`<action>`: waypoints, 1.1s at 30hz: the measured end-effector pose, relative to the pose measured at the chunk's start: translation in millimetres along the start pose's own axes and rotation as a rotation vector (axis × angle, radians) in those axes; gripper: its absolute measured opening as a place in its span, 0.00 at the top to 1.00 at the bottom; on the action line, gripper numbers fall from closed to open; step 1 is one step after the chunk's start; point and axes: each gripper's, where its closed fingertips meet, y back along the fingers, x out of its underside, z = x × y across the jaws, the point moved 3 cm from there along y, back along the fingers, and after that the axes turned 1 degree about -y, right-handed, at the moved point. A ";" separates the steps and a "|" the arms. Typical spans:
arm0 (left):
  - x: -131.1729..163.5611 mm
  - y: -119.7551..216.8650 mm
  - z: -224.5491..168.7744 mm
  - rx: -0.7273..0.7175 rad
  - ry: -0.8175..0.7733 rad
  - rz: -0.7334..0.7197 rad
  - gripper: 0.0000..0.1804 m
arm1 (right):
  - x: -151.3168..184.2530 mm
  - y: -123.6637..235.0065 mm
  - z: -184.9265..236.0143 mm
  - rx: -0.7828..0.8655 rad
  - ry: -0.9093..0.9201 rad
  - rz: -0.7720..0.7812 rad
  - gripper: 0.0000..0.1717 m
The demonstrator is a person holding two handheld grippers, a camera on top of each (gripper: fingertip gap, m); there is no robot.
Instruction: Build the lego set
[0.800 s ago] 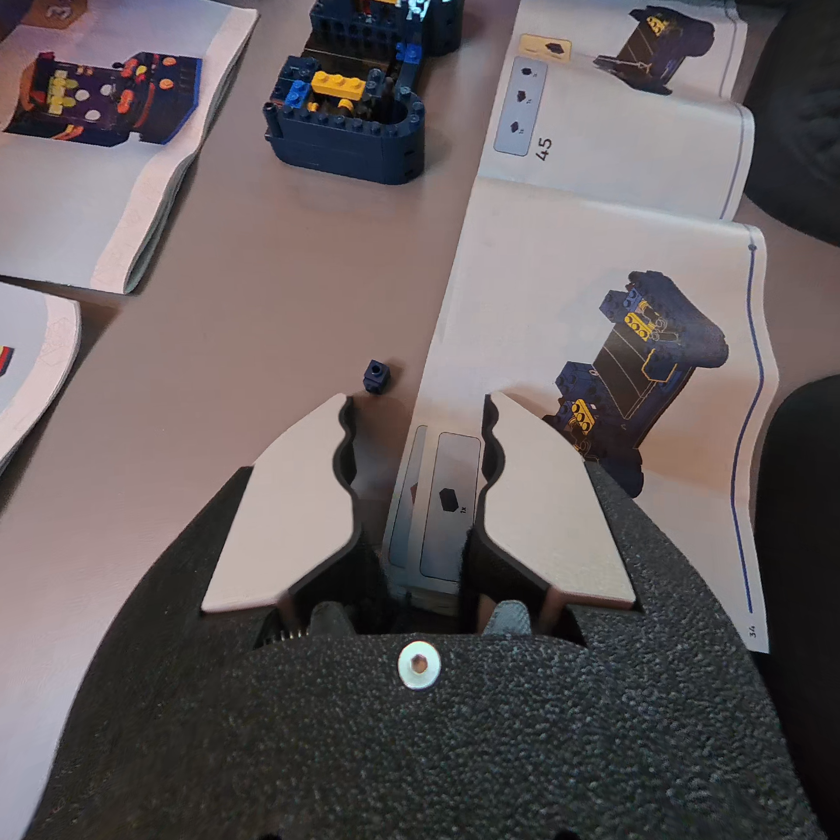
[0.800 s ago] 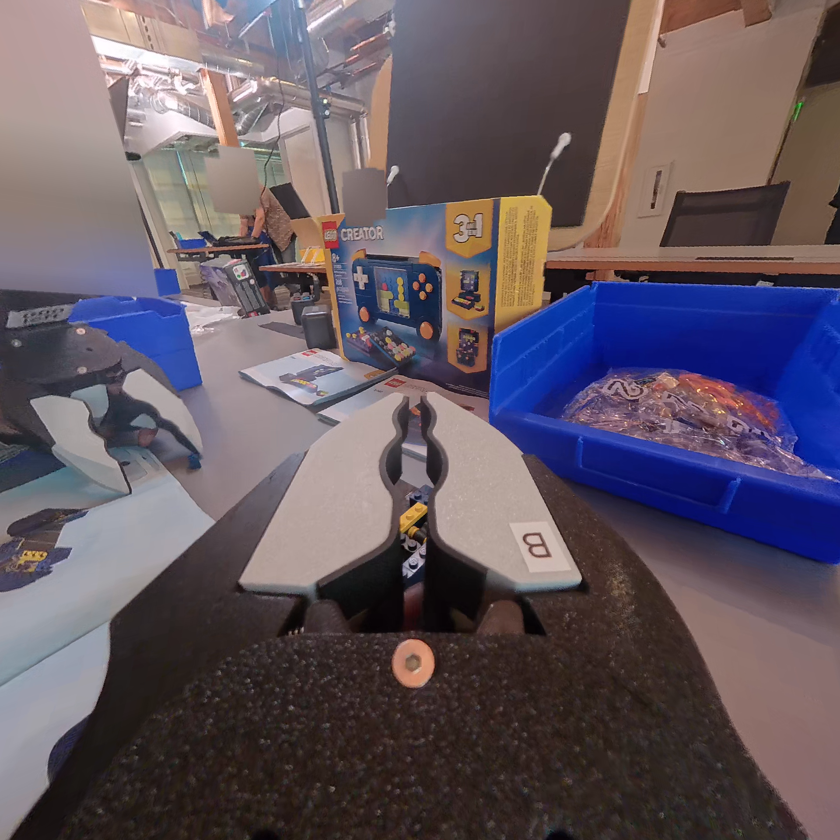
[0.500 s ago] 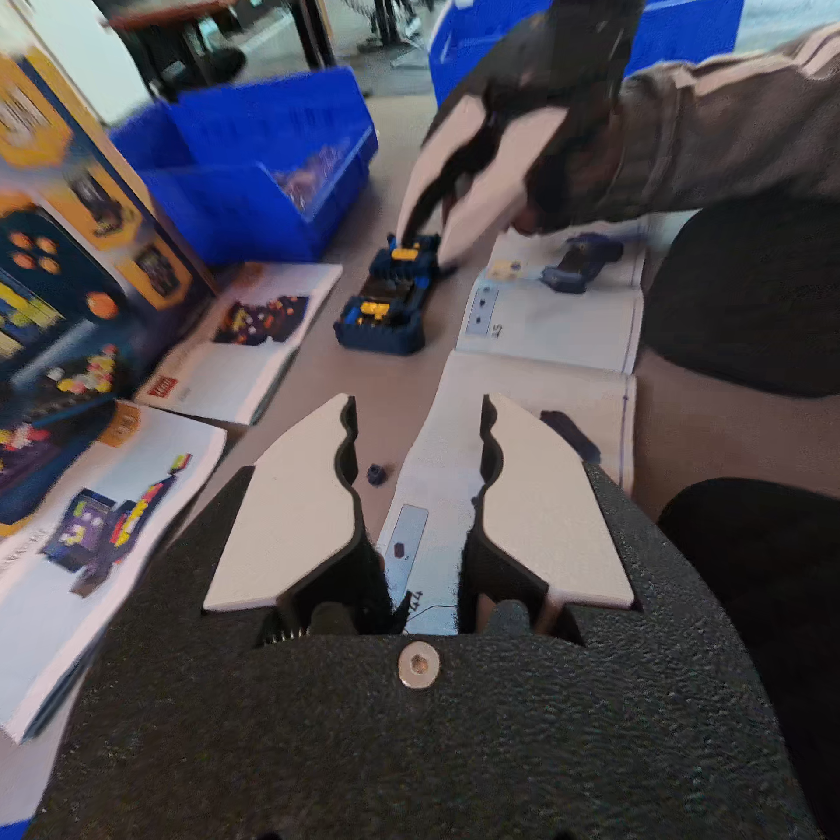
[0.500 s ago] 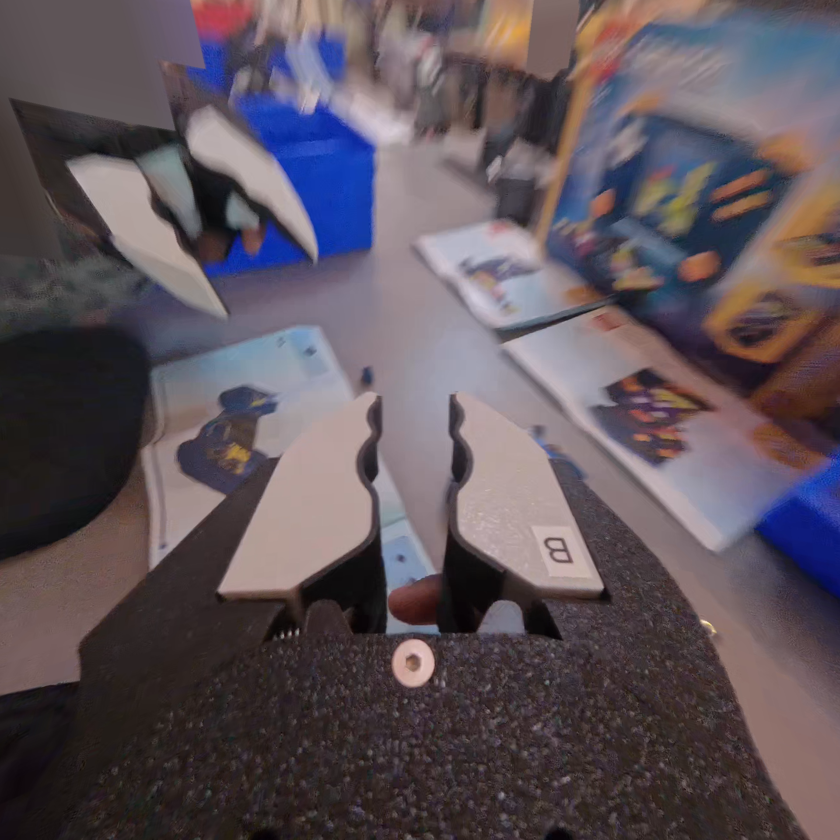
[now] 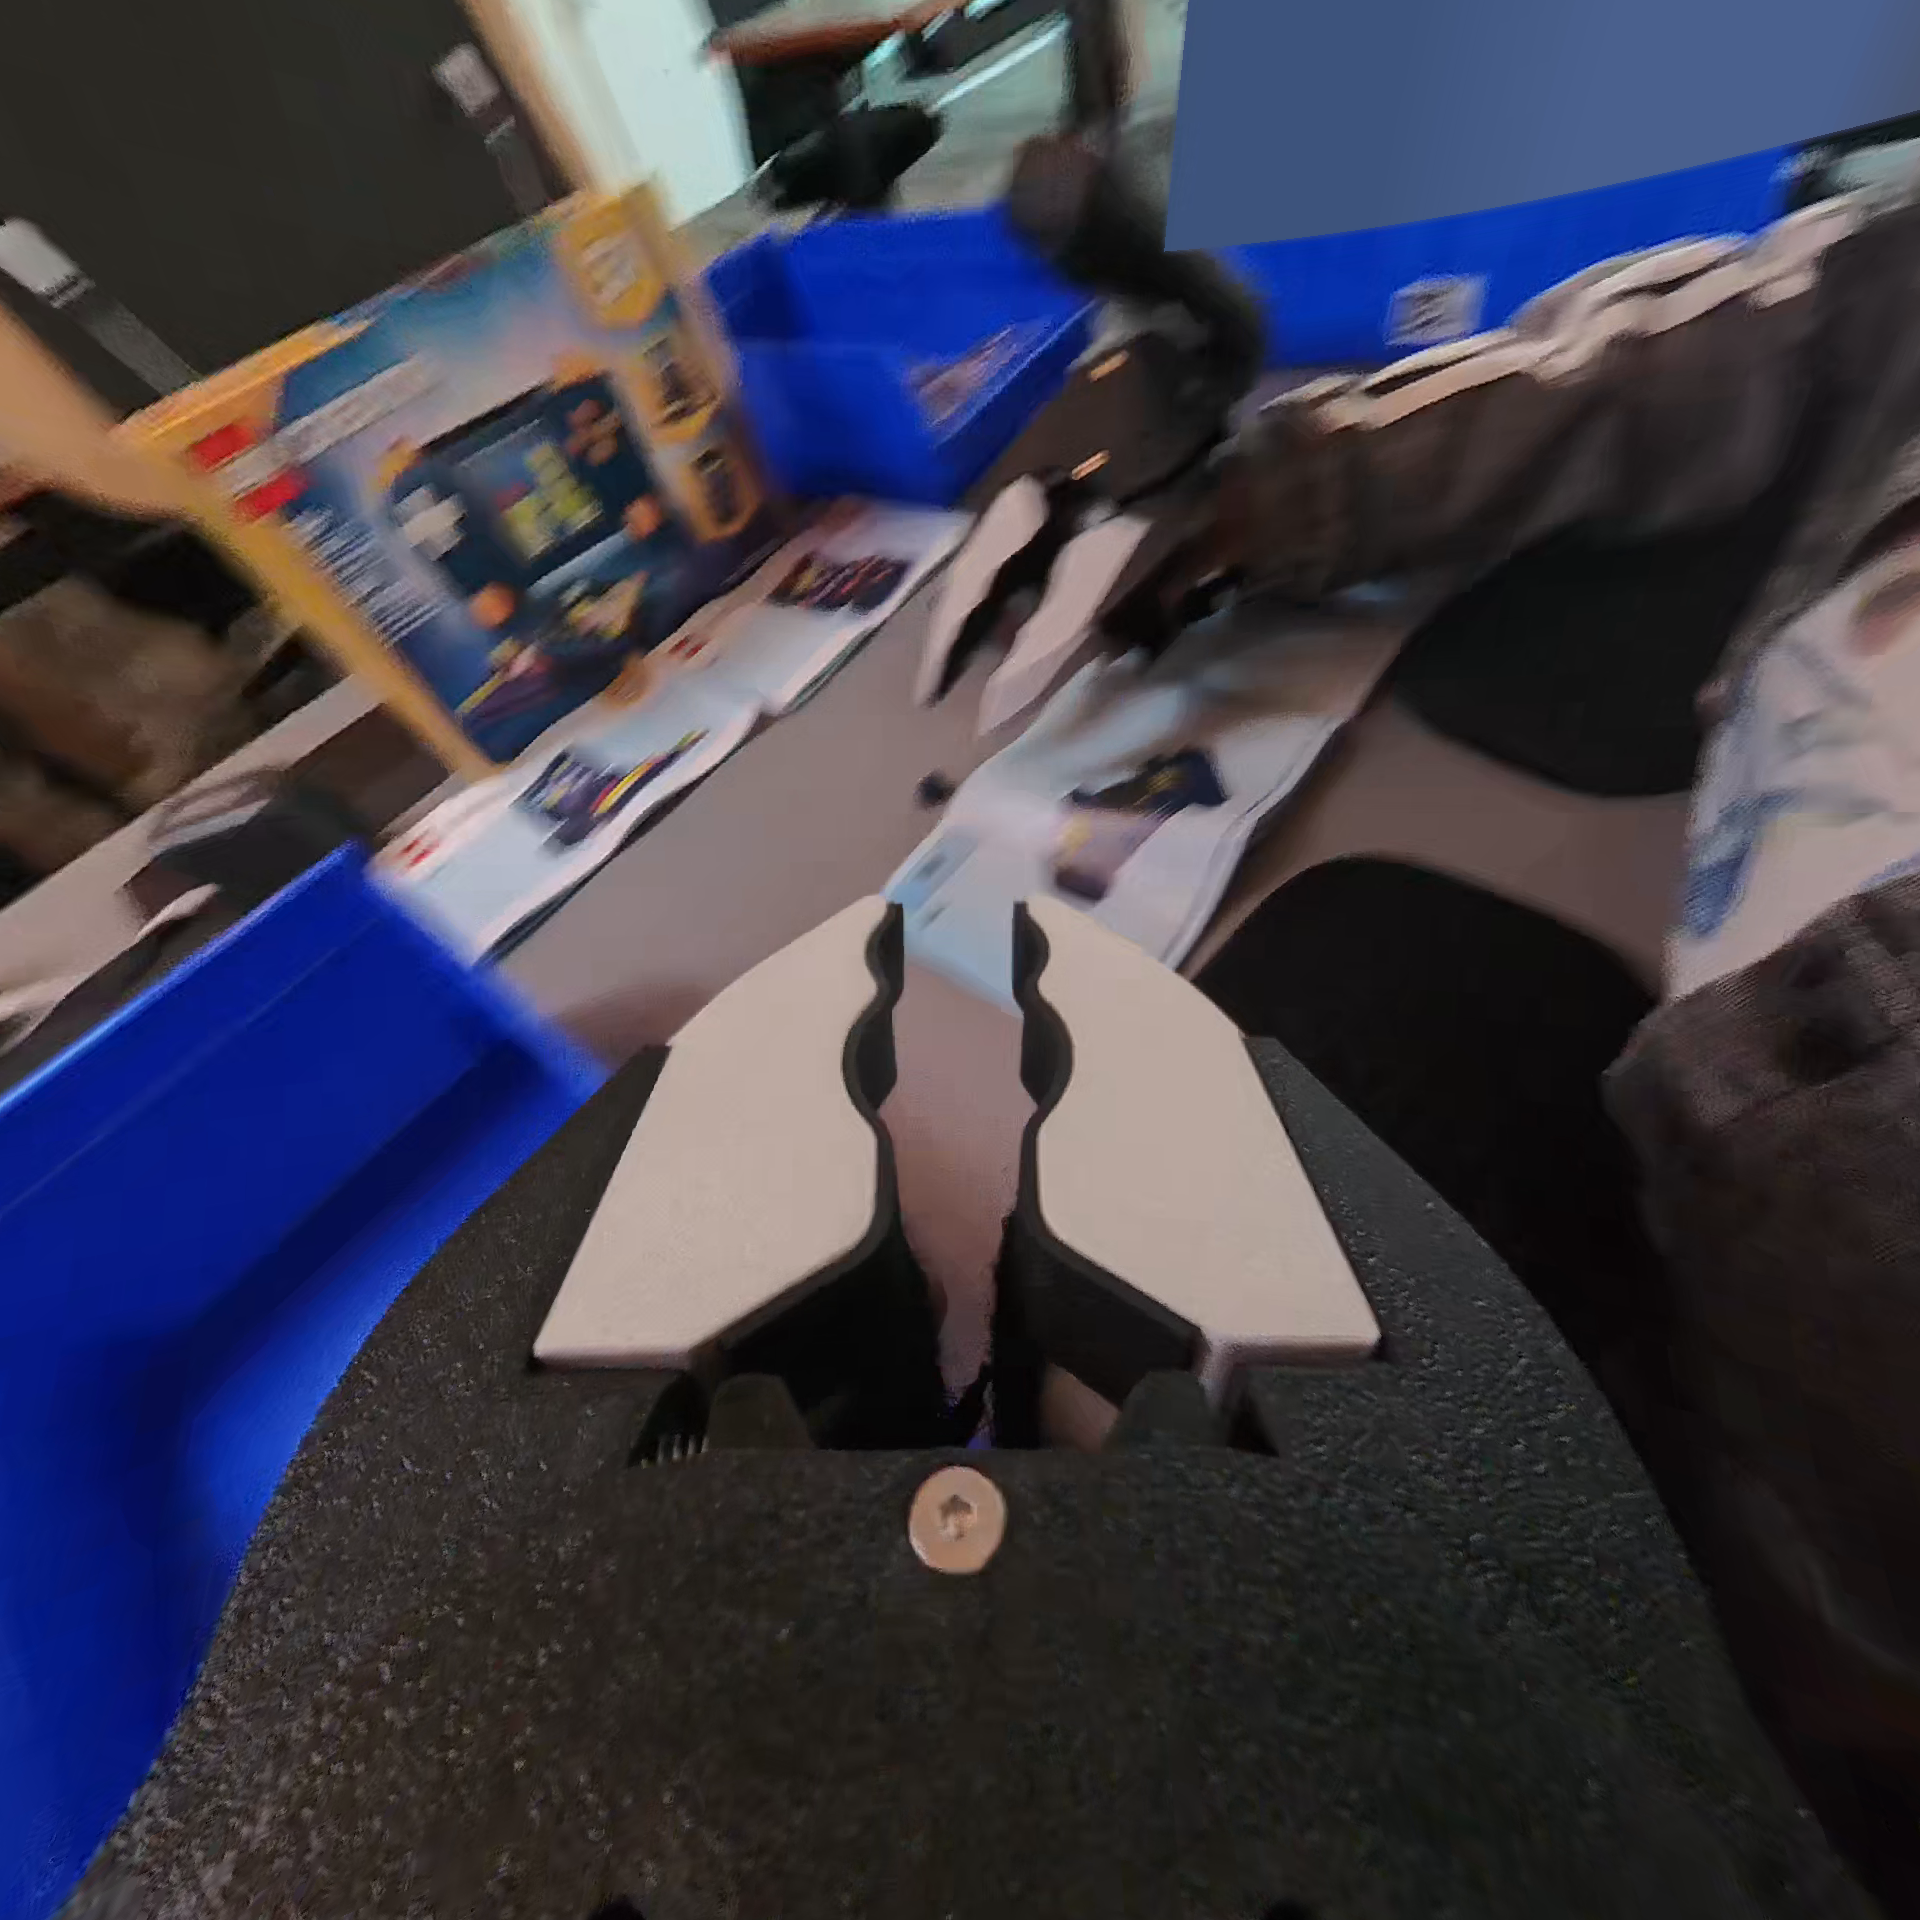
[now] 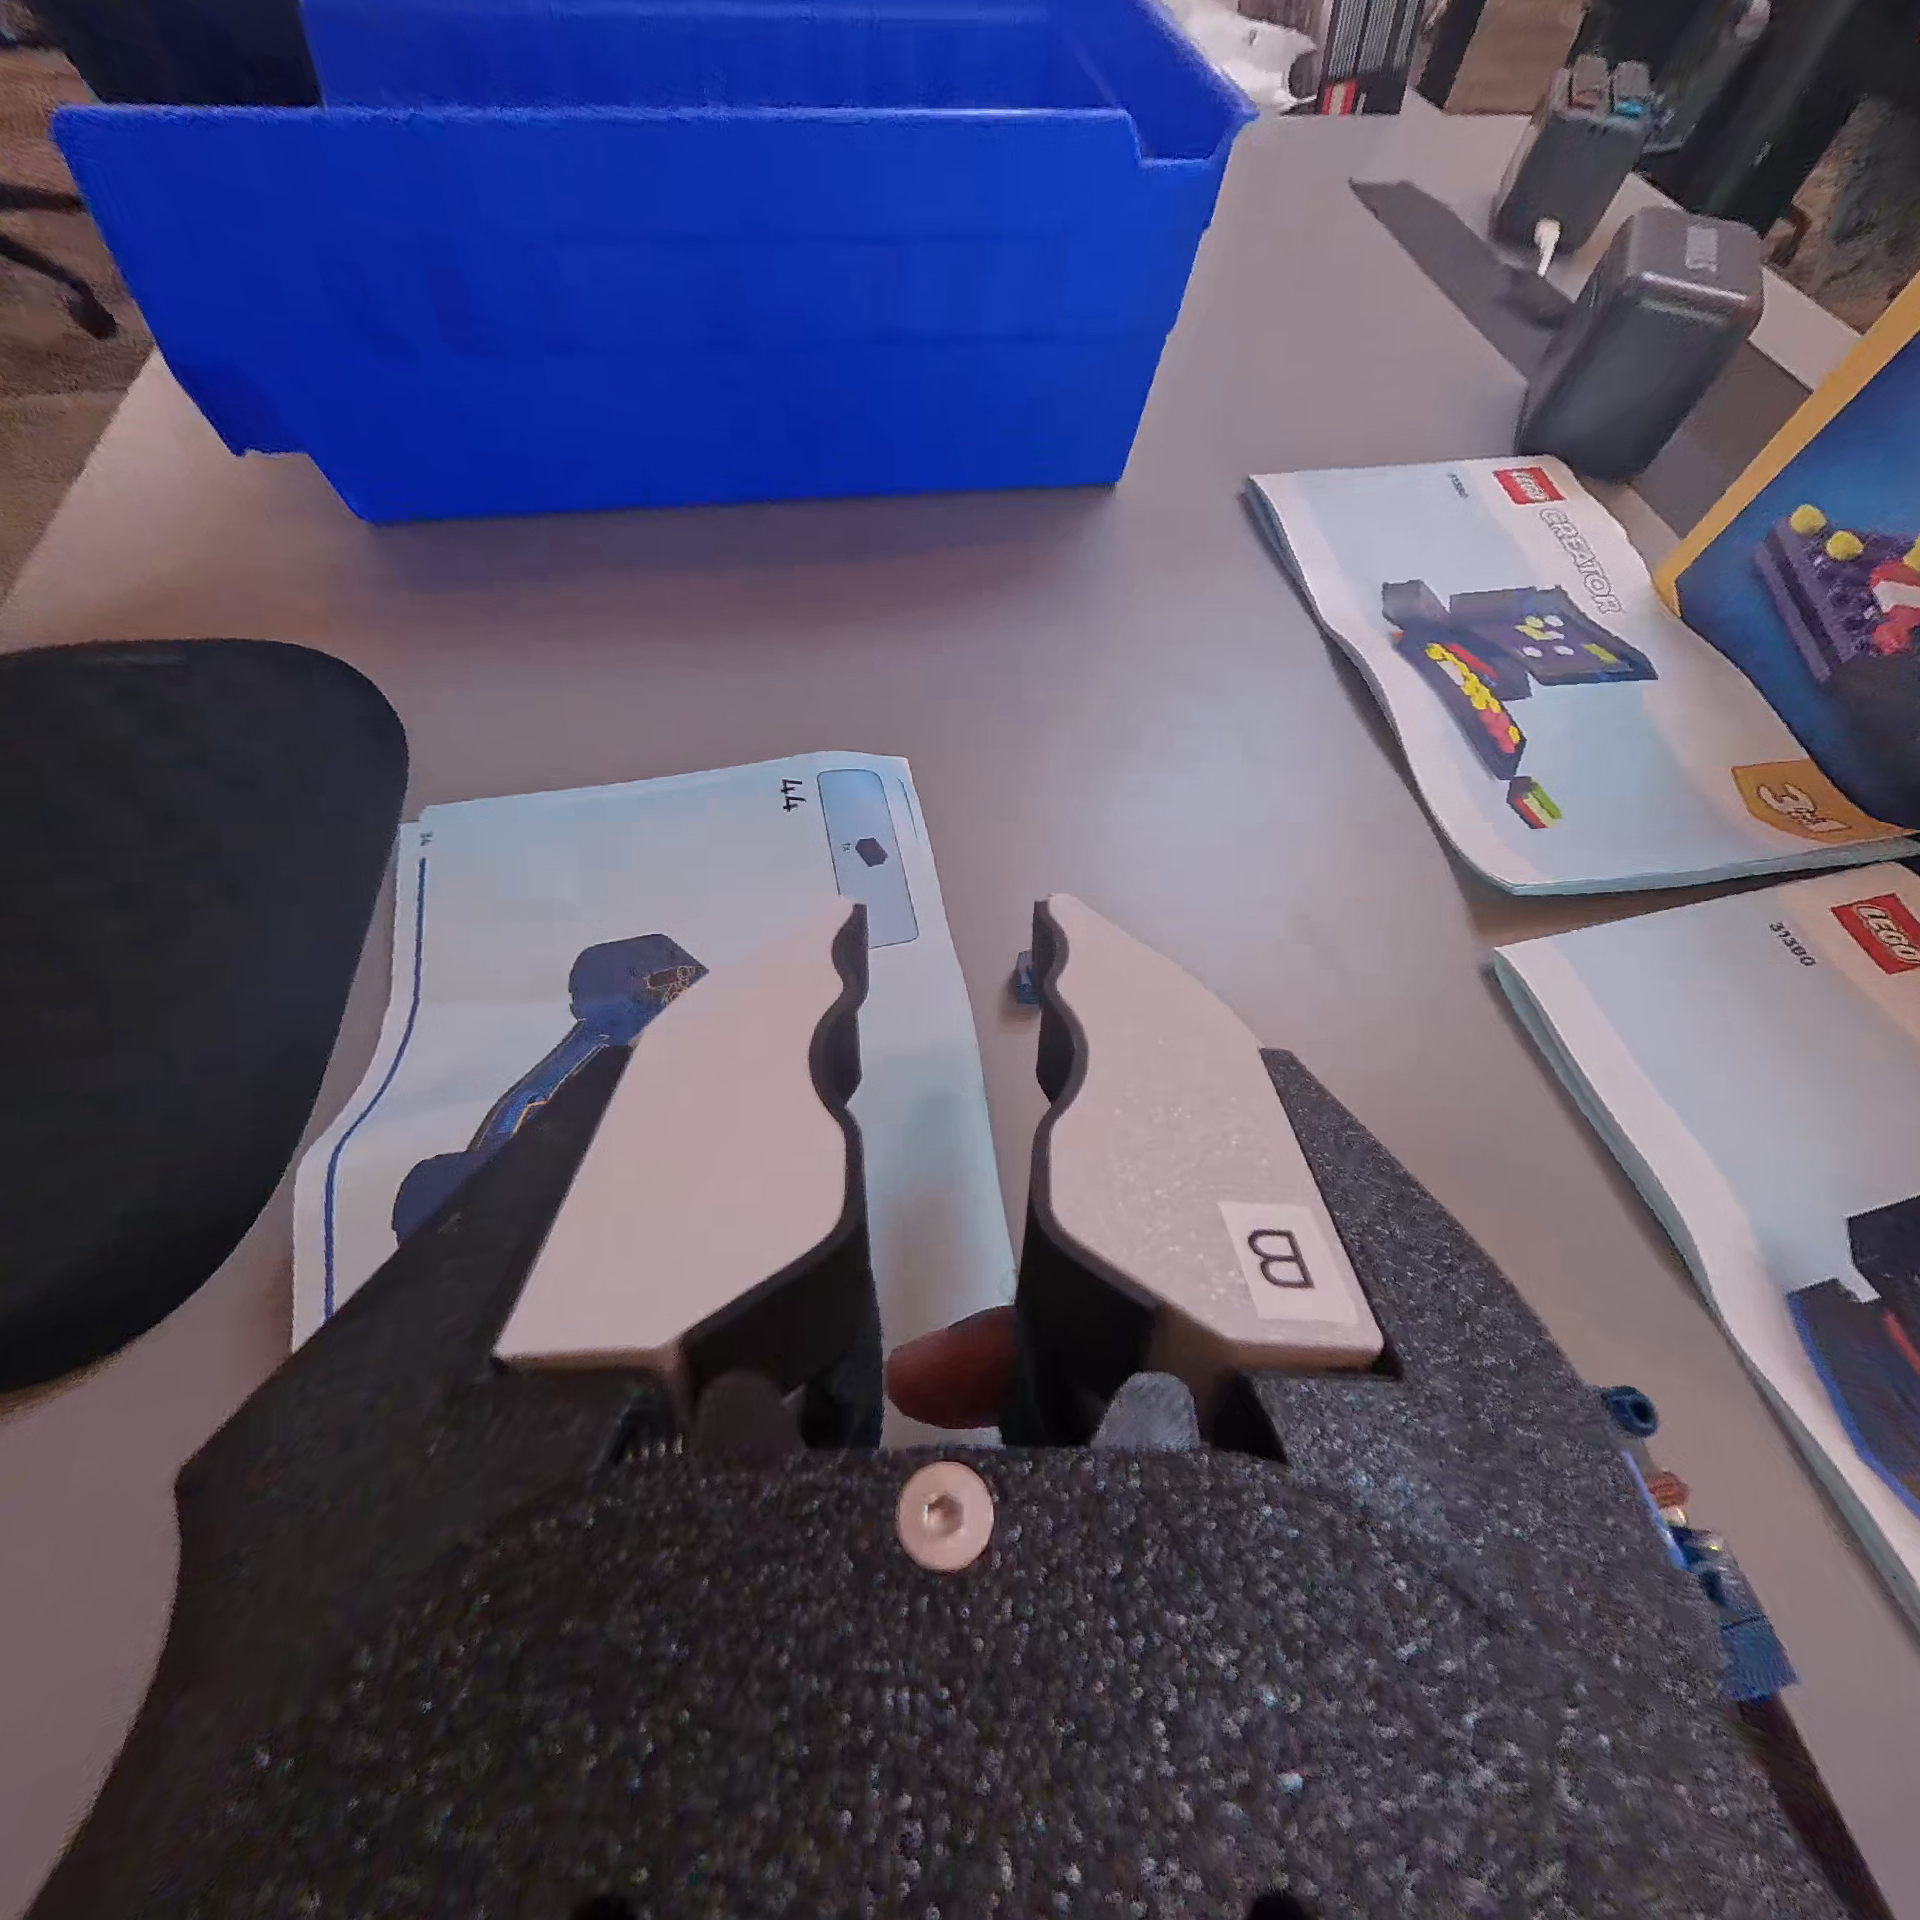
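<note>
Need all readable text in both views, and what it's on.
I won't quote the writing, only say where it is.
Open booklet: page numbers, legible.
Closed booklet: red logo and title, legible.
Second booklet: red logo and a number, legible.
Sticker on right gripper: one letter.
Box: blurred, unreadable.
</note>
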 end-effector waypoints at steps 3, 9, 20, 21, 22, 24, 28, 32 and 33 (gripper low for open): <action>44.6 39.7 52.9 -0.195 0.071 0.291 0.87 | 1.3 3.1 -0.1 -0.002 0.017 -0.009 0.83; 99.7 40.4 93.9 -0.014 0.138 0.526 0.85 | 3.2 4.2 5.7 -0.032 0.049 -0.022 0.83; 130.2 19.6 78.6 0.409 -0.036 0.638 0.88 | 10.4 -0.5 10.5 -0.074 0.071 -0.002 0.84; 134.7 18.3 72.5 0.447 -0.046 0.672 0.89 | 11.1 -1.3 9.6 -0.070 0.065 0.002 0.84; 138.2 16.8 65.5 0.494 -0.057 0.697 0.91 | 11.4 -2.0 8.5 -0.065 0.060 0.005 0.84; 142.8 12.8 53.7 0.582 -0.089 0.713 0.94 | 11.1 -2.7 6.9 -0.055 0.054 0.002 0.84; 151.5 2.9 49.7 0.619 -0.109 0.752 0.94 | 10.2 -2.6 5.8 -0.050 0.049 -0.004 0.84; 152.6 0.0 51.6 0.603 -0.131 0.751 0.93 | 9.0 -0.4 5.8 -0.054 0.046 -0.020 0.84; 151.5 -0.3 51.7 0.599 -0.138 0.745 0.93 | 8.7 0.0 5.6 -0.055 0.043 -0.025 0.84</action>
